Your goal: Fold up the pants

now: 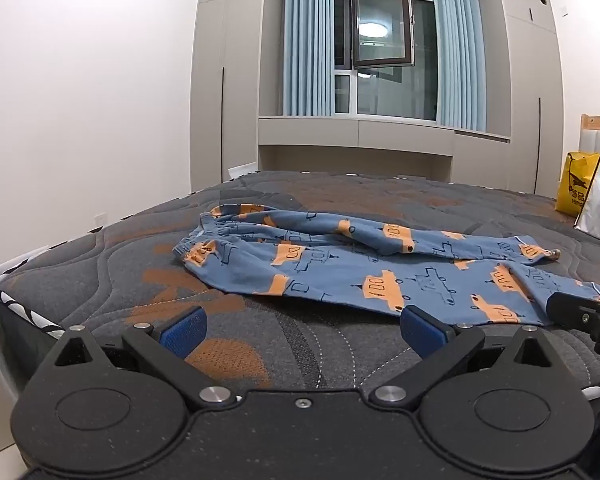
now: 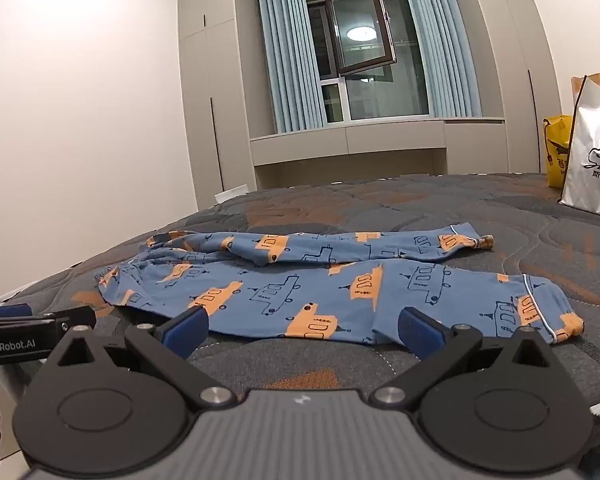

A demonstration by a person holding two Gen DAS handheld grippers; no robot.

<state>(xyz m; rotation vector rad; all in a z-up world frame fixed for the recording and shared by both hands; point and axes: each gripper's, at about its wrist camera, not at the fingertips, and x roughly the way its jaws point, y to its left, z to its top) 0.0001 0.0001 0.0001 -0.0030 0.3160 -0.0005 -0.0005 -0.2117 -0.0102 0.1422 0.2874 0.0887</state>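
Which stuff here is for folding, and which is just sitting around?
For the job: blue pants with orange cars, left gripper, right gripper, both open.

Just lying about: white bag, yellow bag, both on the mattress.

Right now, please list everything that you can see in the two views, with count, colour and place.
pants: one, blue with orange vehicle print, spread flat on the bed, waistband to the left
mattress: one, grey and orange quilted, under the pants
shopping bags: two, one white, one yellow, at the far right of the bed
curtains: two, light blue, beside the window
window: one, dark frame, open
left gripper: one, black, blue pads, jaws open
right gripper: one, black, blue pads, jaws open
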